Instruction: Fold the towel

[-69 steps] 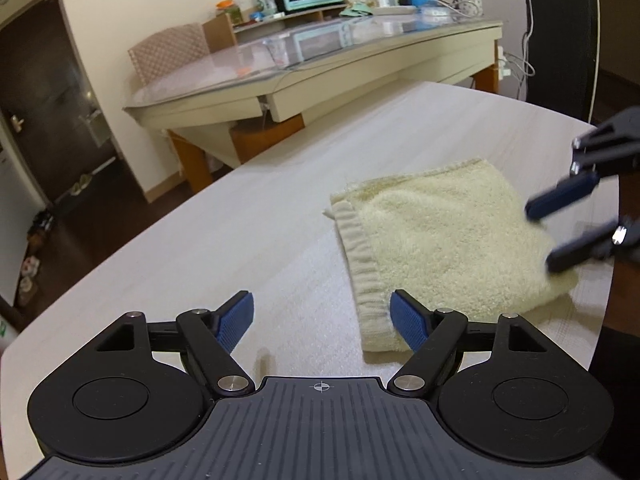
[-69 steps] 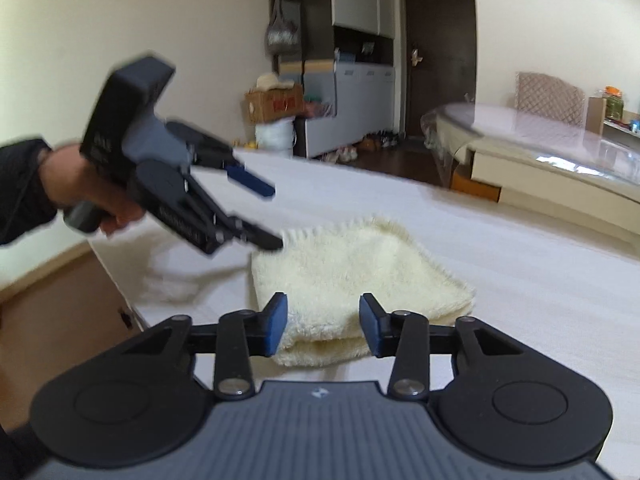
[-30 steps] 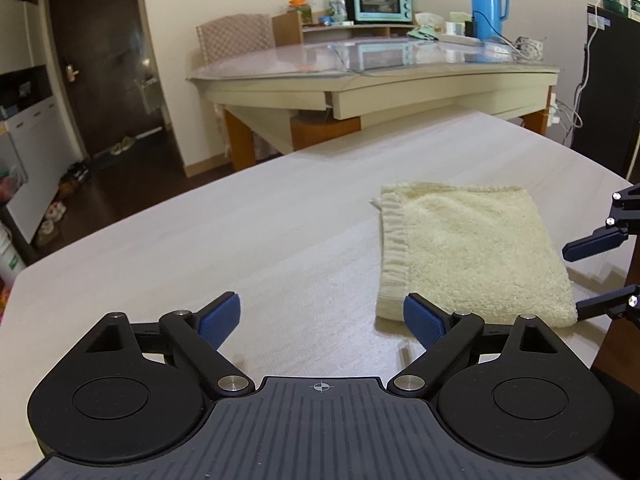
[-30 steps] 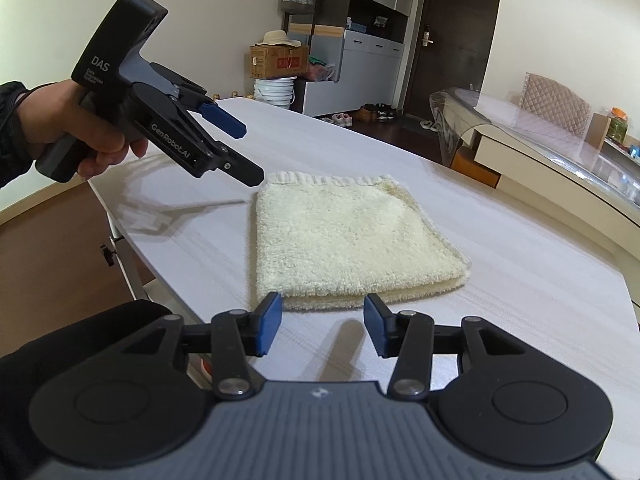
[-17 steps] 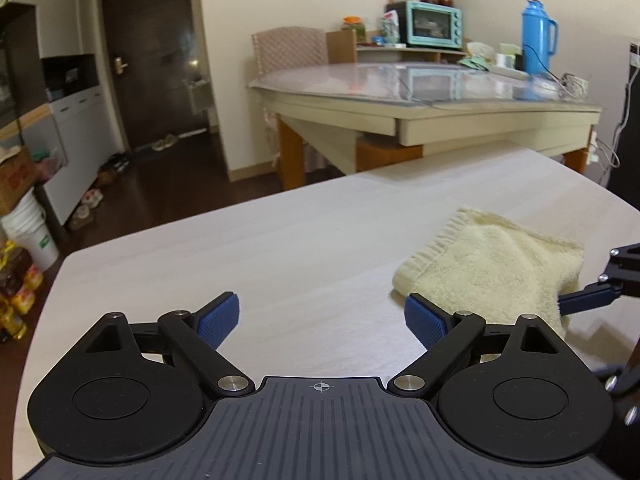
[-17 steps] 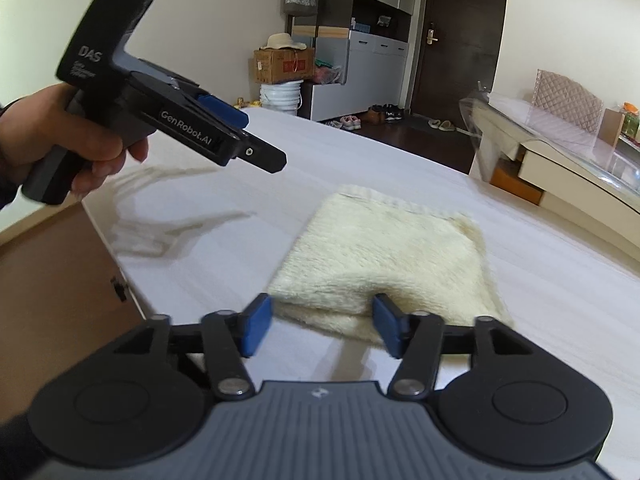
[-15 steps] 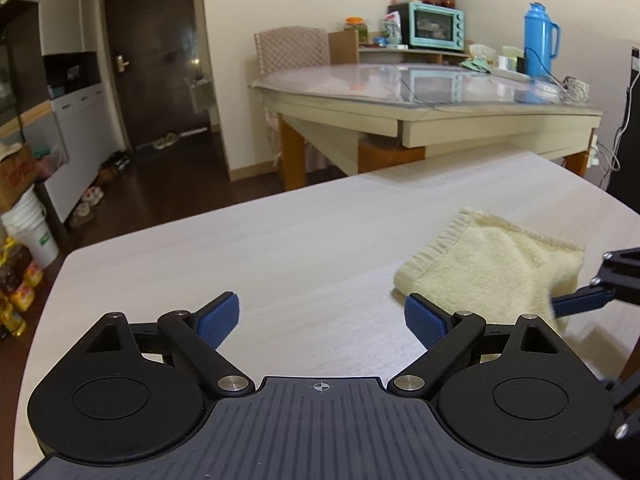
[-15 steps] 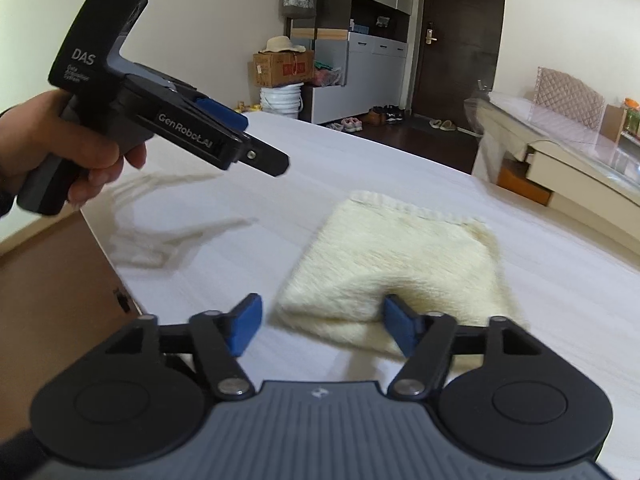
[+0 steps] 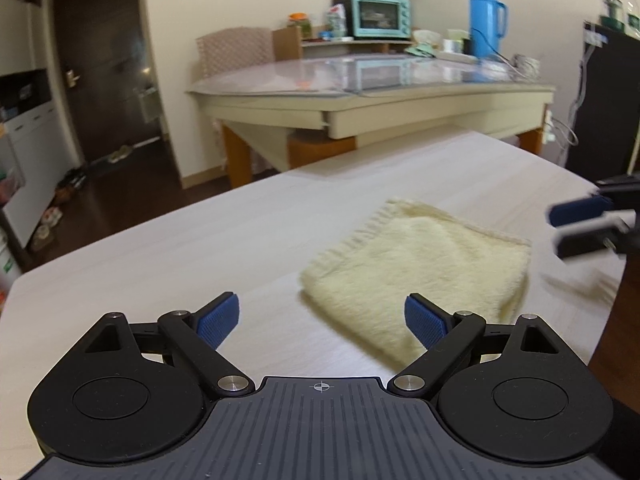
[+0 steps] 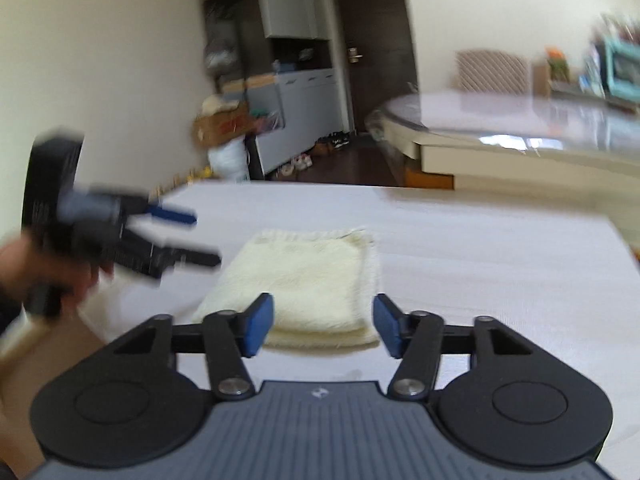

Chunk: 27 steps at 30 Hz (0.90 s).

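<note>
A cream towel (image 9: 420, 264) lies folded in a flat square on the pale wood-grain table (image 9: 180, 248). My left gripper (image 9: 322, 318) hovers at its near left corner, jaws wide open, nothing between the pads. The right wrist view shows that gripper (image 10: 204, 237) blurred, left of the towel (image 10: 308, 276), held by a person's hand (image 10: 24, 276). My right gripper (image 10: 323, 330) faces the towel's near folded edge. Its jaws are closing, and the pads touch nothing. In the left wrist view the right gripper (image 9: 557, 231) is blurred and hangs just off the towel's right side.
Behind stands a second table with a glass top (image 9: 360, 80), bearing a teal toaster oven (image 9: 380, 16) and a blue thermos (image 9: 486, 20). The work table's edge (image 10: 132, 332) runs close on the left, with floor beyond. Cabinets and a dark door (image 10: 372, 48) stand far back.
My left gripper swung back toward the towel. My right gripper rolled and shifted, so the towel lies square ahead, and its jaws stand narrower than half a second ago. The towel has not moved.
</note>
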{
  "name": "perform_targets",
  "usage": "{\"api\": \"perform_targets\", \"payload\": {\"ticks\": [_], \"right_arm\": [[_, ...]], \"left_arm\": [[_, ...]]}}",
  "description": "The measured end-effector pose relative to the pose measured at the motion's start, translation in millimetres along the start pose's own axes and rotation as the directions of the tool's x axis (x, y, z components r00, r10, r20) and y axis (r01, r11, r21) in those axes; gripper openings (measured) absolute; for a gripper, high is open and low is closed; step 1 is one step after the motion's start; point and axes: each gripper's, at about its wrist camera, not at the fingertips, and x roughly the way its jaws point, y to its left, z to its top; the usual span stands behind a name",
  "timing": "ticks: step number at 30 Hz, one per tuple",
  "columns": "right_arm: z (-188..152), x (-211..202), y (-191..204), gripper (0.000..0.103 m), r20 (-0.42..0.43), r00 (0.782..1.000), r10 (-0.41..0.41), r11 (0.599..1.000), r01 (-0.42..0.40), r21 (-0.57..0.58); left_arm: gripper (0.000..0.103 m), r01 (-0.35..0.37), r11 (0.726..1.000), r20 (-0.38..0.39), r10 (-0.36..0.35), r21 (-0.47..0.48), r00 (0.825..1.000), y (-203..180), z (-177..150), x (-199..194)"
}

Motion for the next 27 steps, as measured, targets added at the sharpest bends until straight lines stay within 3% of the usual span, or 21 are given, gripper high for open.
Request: {"api": "perform_targets", "payload": {"ticks": [4,6,8,10,15,18,22,27], "right_arm": [[2,16,-17,0.046,-0.034,0.999,0.027,0.999,-0.025,0.046],[0,22,-21,0.044,-0.051,0.998,0.037,0.998,-0.034,0.056],[-2,25,-23,0.033,-0.057,0.997,0.048,0.997,-0.045,0.056],[-3,25,-24,0.012,-0.061,0.996,0.065,0.996,-0.061,0.059],[2,16,-32,0.012,-0.034,0.998,0.060,0.996,-0.057,0.067],[-3,19,-33,0.012,-0.061,0.997,0.053,0.997,-0.049,0.059],[-5,13,-30,0.020,-0.045,0.998,0.041,0.999,-0.040,0.029],[-2,-5,-20,0.023,-0.017,0.999,0.029,0.999,-0.030,-0.041]], "left_arm": [[0.094,-0.015,0.996,-0.034,0.019,0.093,0.999,-17,-6,8],[0.094,-0.020,0.996,-0.034,0.024,0.092,0.999,-19,-10,10],[0.094,-0.015,0.997,-0.038,0.017,0.073,0.999,-17,-11,10],[0.094,-0.014,0.998,-0.033,0.016,0.065,0.999,-15,-11,9],[0.094,-0.008,0.998,-0.018,0.009,0.062,1.000,-16,-10,7],[0.094,-0.023,0.998,0.000,0.023,0.062,1.000,-19,-9,2],[0.094,-0.008,0.998,0.037,0.006,0.056,0.999,-26,-8,-12],[0.094,-0.010,0.990,0.025,0.006,0.139,1.000,-44,-13,-16]]}}
